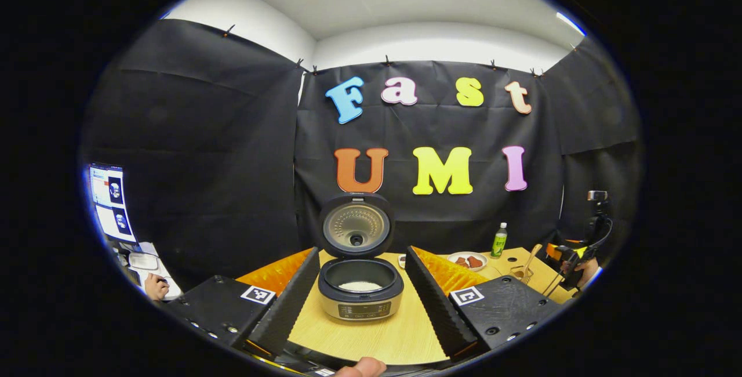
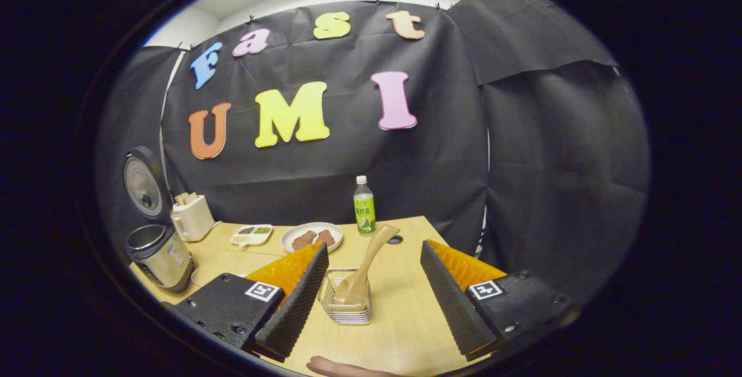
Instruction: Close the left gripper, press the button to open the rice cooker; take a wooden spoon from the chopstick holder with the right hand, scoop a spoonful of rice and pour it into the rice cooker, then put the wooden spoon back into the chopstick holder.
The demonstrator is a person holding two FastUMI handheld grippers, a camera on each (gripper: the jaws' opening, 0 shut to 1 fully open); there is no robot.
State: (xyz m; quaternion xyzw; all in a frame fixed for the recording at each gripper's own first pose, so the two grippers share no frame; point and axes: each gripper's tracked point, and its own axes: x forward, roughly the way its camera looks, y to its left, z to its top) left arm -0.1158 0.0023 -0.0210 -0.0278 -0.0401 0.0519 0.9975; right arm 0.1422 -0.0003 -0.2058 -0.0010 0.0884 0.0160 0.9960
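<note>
Spoon time: we judge the light, stiff, tan wooden spoon (image 2: 360,272) at twelve o'clock best pinched mid-handle, right gripper (image 2: 371,290) and left gripper (image 1: 359,293) both spread wide, empty.

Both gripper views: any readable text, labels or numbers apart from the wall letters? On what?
Nothing legible.
Green bottle: label print too small to read.
Rice cooker: front panel markings blurred.
Screens: too small.
Left gripper, right gripper: square black-and-white marker tags, patterns only, no words.
</note>
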